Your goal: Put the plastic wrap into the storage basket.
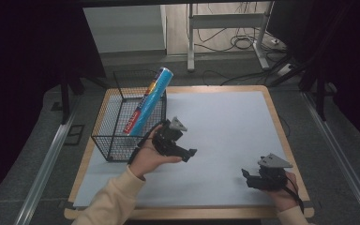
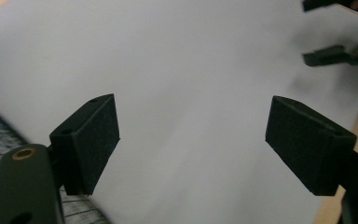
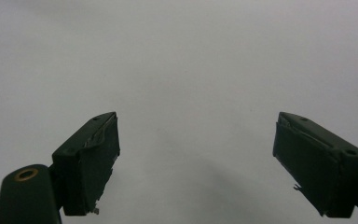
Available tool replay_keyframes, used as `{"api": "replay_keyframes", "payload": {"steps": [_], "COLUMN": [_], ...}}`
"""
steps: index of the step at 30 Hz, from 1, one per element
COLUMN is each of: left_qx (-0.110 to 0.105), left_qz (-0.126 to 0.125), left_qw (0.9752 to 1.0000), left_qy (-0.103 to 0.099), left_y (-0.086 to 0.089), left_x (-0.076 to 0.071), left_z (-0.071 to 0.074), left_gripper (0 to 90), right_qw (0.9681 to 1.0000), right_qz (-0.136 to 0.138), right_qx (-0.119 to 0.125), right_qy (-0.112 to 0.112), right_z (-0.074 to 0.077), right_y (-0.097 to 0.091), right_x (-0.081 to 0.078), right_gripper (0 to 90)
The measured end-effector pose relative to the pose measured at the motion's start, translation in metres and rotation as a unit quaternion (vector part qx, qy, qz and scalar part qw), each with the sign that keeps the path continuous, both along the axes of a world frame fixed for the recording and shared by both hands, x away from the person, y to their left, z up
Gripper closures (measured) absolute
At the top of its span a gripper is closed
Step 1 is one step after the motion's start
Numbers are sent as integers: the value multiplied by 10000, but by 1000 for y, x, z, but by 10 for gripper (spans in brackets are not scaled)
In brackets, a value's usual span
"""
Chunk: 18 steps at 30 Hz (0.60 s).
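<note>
The wide table (image 1: 225,140) with its pale grey sheet and light wooden edge carries everything here. At its left end stands the black wire mesh basket (image 1: 117,136), open at the top. Inside it leans the long blue roll with red and white print (image 1: 148,103): its lower end rests down in the basket, and its upper end, closed by a pale blue cap, sticks out over the far right rim. So the roll is already in the basket, and I judge that the main step of the work is done.

The left tool (image 1: 186,153) is just to the right of the basket, above the grey sheet, and it does not touch the roll. In the left gripper view its two black pads (image 2: 89,142) stand well apart with nothing between them, so this tool is released and empty. The right tool (image 1: 248,179) rests near the front right corner of the table, also spread wide and holding nothing. No other loose object lies on the sheet, so probably little remains except to bring the left hand back.
</note>
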State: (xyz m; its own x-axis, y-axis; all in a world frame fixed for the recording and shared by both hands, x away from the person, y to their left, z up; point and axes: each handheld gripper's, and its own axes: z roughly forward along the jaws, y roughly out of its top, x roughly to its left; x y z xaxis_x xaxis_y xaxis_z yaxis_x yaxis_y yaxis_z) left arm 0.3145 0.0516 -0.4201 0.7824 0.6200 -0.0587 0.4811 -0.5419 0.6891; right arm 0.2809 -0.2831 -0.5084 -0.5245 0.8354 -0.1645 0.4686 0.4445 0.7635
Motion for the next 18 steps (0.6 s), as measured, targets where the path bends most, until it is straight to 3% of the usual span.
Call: {"api": "replay_keyframes", "payload": {"steps": [4,9,13,18], "left_qx": [90,236,306,335], "left_qz": [-204,-268,-165,-127], "left_qw": [9997,9991,9990,9989], "left_qy": [111,244,287,315], "left_y": [-13,-17,-15,-13], "left_x": [-19,-24,-25,-25], "left_z": [-30,-49,-66,-70], "left_gripper": [178,177,178,178], "right_qw": [10000,10000,10000,10000], "right_qz": [-4,0,1,14], "right_qx": [-4,-30,-60,-48], "right_qy": [1,8,3,-33], "right_z": [0,-1,-2,-2], "right_y": [0,1,0,0], "right_x": [0,0,1,1], "right_gripper": [150,150,150,149]}}
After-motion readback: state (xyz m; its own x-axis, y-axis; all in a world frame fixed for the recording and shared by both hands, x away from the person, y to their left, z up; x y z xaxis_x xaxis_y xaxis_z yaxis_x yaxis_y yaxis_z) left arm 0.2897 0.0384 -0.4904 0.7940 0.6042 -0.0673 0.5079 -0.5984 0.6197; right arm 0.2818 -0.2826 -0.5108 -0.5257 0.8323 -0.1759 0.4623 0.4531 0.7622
